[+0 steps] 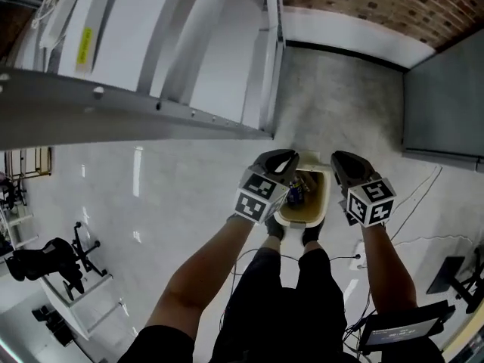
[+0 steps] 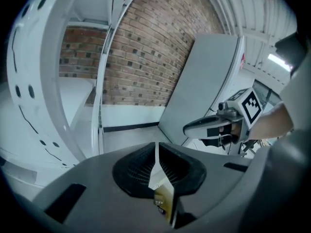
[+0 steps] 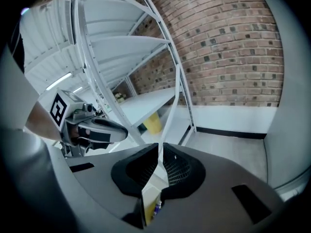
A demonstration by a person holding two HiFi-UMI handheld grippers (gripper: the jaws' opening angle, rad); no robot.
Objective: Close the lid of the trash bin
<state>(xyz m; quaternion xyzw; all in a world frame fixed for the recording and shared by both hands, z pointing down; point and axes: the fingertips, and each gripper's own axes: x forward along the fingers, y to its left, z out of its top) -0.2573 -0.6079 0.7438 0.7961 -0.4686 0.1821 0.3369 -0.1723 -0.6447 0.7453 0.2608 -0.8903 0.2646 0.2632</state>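
A small pale trash bin (image 1: 318, 212) stands open on the floor just ahead of the person's feet, with rubbish showing inside. A pale strip at its far edge may be the raised lid (image 1: 308, 157); I cannot tell for sure. My left gripper (image 1: 280, 163) hovers over the bin's left rim and my right gripper (image 1: 342, 165) over its right rim, both above the bin and apart from it. In the left gripper view the left gripper (image 2: 156, 152) has its pads together with nothing held. The right gripper (image 3: 159, 152) is likewise shut, and the bin (image 3: 148, 205) shows through the slit.
A white metal shelf rack (image 1: 174, 59) fills the left and top. A brick wall (image 1: 378, 2) runs along the back, and a grey panel (image 1: 442, 104) stands at the right. Cables (image 1: 412, 203) lie on the floor to the right. Black equipment (image 1: 45, 259) sits at the lower left.
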